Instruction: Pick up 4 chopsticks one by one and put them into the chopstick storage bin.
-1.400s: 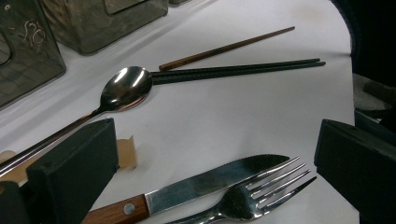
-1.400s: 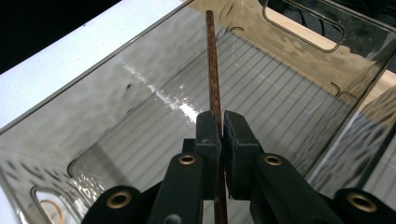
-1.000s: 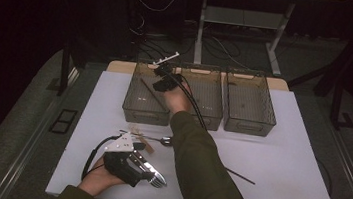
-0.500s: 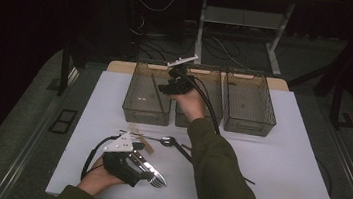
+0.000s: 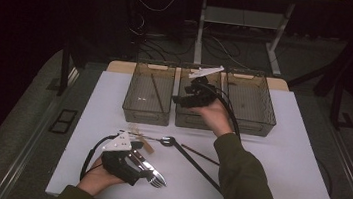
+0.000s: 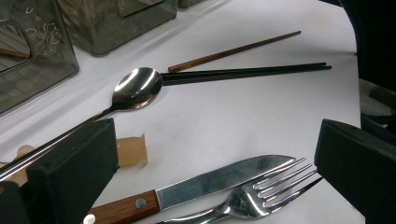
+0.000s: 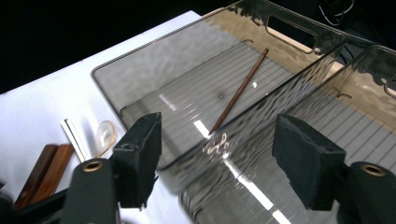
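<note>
My right gripper [image 5: 180, 100] hovers over the middle clear bin [image 5: 197, 123] at the back of the white table. Its jaws have just been opening and stand open with nothing between them [image 7: 219, 135]. A brown chopstick [image 7: 238, 93] lies in the left bin [image 5: 145, 113]. My left gripper [image 5: 148, 173] rests near the table's front left, open [image 6: 217, 149] around a fork [image 6: 261, 193] and a wood-handled knife [image 6: 205, 184] without pressing on them. Beyond lie a spoon [image 6: 137, 88], two black chopsticks [image 6: 243, 73] and another brown chopstick [image 6: 233, 50].
A third clear bin [image 5: 249, 125] stands at the back right. A pale translucent scrap [image 6: 130, 151] lies beside the left jaw. Black cables trail from both grippers across the table. The white table [image 5: 298, 158] has bare room on its right half.
The right gripper has moved rightward from over the left bin to over the middle bin, and its jaws have spread. The left gripper has stayed put.
</note>
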Action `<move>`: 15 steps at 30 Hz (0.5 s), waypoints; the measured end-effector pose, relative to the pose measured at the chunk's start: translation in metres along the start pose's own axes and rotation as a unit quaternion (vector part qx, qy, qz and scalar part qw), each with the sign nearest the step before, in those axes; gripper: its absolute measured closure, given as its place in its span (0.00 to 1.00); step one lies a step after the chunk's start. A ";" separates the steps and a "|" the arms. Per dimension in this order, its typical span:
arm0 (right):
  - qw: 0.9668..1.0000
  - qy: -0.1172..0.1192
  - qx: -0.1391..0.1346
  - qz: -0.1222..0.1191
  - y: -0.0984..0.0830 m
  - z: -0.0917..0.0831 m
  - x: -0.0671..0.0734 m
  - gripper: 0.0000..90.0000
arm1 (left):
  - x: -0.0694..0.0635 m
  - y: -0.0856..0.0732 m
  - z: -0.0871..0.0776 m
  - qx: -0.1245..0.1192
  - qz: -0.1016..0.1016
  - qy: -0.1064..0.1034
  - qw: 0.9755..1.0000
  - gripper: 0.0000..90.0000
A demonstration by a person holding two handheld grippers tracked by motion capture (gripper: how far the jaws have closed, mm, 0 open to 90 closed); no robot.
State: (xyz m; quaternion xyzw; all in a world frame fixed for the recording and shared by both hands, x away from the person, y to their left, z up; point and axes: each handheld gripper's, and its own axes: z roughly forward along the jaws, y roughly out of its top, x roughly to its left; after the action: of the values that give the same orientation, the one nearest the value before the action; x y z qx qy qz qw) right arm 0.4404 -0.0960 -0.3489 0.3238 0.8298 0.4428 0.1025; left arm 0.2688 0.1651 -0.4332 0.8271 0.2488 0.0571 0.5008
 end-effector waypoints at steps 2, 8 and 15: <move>1.000 0.006 -0.004 -0.003 -0.006 -0.007 0.000 0.35 | -0.001 0.000 0.000 0.000 0.001 -0.001 1.000 0.00; 1.000 0.013 -0.009 -0.015 -0.026 -0.026 -0.003 0.33 | 0.000 0.000 0.001 0.007 0.002 -0.001 1.000 0.00; 0.999 0.024 -0.015 -0.025 -0.053 -0.051 -0.003 0.33 | 0.000 -0.001 0.002 0.006 0.000 0.000 1.000 0.00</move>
State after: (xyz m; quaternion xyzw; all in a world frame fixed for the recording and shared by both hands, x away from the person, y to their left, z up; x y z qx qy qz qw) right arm 0.3963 -0.1531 -0.3619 0.2904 0.8333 0.4600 0.0981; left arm 0.2694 0.1639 -0.4348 0.8302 0.2490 0.0559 0.4956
